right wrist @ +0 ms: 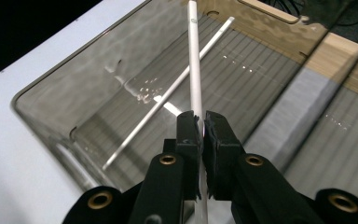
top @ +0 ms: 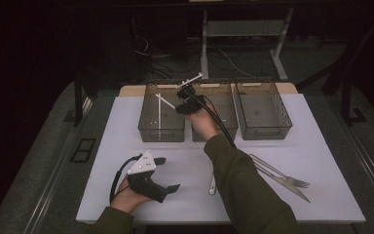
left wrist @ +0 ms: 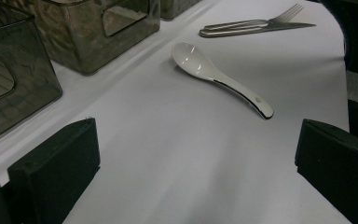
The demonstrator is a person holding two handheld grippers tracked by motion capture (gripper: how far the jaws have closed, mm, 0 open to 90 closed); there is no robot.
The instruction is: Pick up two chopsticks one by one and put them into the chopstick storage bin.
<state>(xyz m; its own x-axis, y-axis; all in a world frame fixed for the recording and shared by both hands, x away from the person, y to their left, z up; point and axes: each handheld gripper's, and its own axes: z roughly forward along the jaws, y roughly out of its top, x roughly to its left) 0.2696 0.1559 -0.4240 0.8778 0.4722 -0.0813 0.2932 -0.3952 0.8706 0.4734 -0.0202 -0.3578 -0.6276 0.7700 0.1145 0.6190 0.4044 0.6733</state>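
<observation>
While my right gripper [right wrist: 201, 125] pinches a white chopstick [right wrist: 193, 56] above the left bin [right wrist: 70, 70], one chopstick [right wrist: 168, 100] lies inside below; spoon [left wrist: 216, 77], fork [left wrist: 261, 21], knife [left wrist: 265, 30] remain, left gripper [left wrist: 196, 168] spread.

Overhead forward-down — two close tool-mounted views

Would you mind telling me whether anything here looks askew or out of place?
One chopstick leans slantwise in the left bin, one end propped on its wall rather than lying flat. The right claw holds a second chopstick over that bin. Nothing looks spilled or damaged.
</observation>
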